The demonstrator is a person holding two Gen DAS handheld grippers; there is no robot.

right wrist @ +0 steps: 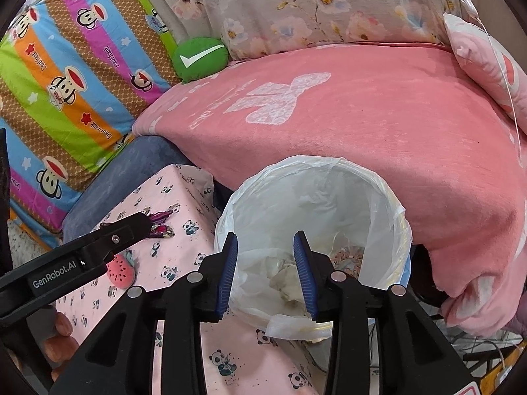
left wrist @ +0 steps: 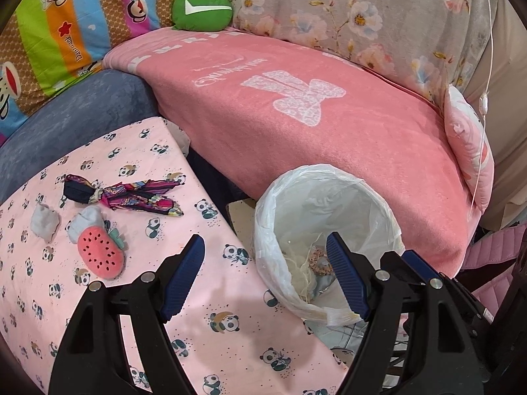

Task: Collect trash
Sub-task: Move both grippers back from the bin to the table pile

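Two hand-held grippers hover over a table covered in pink panda-print cloth (left wrist: 230,355), with a lined trash bin (left wrist: 388,217) standing beside the table's right edge.

Left wrist view, going left to right: at 9 o'clock on the cloth lie two small crumpled grey-white wads (left wrist: 44,222), and just right of them a pink watermelon-slice plush (left wrist: 100,256) touching the second wad. Above these, toward 10 o'clock, lies a dark multicoloured strip of knotted fabric (left wrist: 131,194). The left gripper (left wrist: 263,247) sits at 6 o'clock, its blue-padded fingers spread wide with nothing between them; one finger is over the cloth, the other over the bin's mouth. Inside the bin, at 5 o'clock, lie crumpled paper and stringy scraps (left wrist: 313,263). Behind the bin, from 12 to 3 o'clock, a pink blanket (left wrist: 296,138) drapes a sofa.

Right wrist view, going left to right: at 8 o'clock the side of the left gripper crosses the frame, with fingertips of a hand (right wrist: 61,326) below it and the watermelon plush partly hidden behind it. The right gripper (right wrist: 265,273) sits at 6 o'clock, directly over the bin's opening; its jaws stand partly apart, gripping nothing. Pale crumpled trash (right wrist: 290,279) lies in the bin liner below them. A green cushion with a white tick (right wrist: 200,59) rests at 11 o'clock.
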